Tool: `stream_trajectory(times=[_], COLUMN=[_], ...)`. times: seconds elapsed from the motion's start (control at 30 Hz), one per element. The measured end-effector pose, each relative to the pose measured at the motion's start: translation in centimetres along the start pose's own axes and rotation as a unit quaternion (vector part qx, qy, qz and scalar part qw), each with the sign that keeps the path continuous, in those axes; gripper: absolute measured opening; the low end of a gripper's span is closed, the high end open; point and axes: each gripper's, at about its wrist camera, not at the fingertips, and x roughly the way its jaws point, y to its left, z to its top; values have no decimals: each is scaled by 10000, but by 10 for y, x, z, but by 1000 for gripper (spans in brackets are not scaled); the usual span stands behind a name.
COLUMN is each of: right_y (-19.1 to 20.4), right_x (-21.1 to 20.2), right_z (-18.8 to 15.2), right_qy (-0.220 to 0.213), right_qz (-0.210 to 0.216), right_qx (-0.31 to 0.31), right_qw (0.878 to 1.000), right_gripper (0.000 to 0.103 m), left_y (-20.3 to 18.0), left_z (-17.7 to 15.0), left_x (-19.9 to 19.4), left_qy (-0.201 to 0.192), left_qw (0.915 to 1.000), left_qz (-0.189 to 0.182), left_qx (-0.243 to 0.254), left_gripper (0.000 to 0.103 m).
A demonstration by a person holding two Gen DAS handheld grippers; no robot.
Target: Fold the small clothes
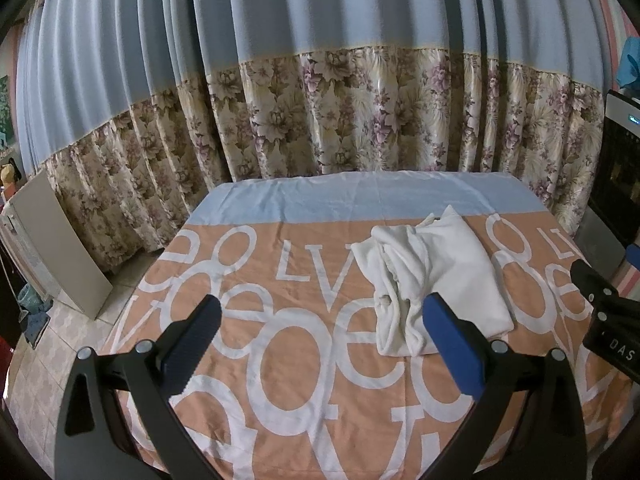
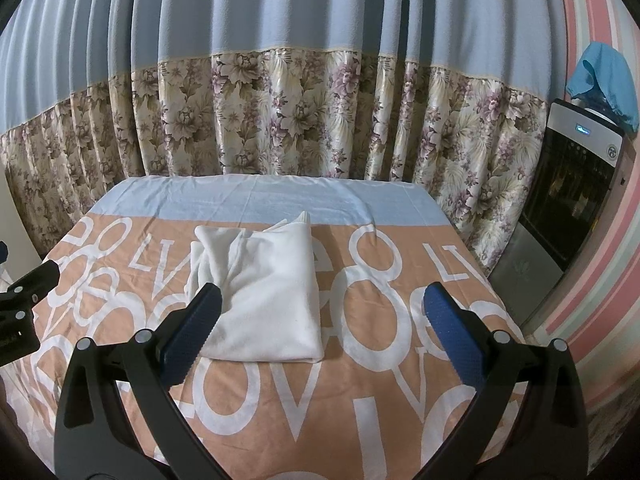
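A small white garment lies folded into a rough rectangle on the orange, lettered table cover, with bunched folds along its left side. My left gripper hovers open above the cover, its right finger overlapping the garment's near left corner. In the right wrist view the garment sits ahead, and my right gripper hangs open above it, nothing between its fingers. The right gripper's body shows at the right edge of the left view; the left gripper's body shows at the left edge of the right view.
A blue and floral curtain hangs right behind the table. A black and silver water dispenser stands to the right, topped by a blue cloth. A beige board leans at the left over tiled floor.
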Motion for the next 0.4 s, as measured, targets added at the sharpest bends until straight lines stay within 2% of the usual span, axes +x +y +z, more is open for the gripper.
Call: stream_trajectory(times=[0.4], right_y=[-1], right_x=[1], right_z=[1], right_qy=[16], right_qz=[9], right_qx=[-2], right_qw=[10000], right_gripper=[100], left_y=[13], left_z=[3], left_x=[-2], left_qy=[114], left_qw=[9998], left_qz=[-137], left_qx=[-58], left_gripper=[101])
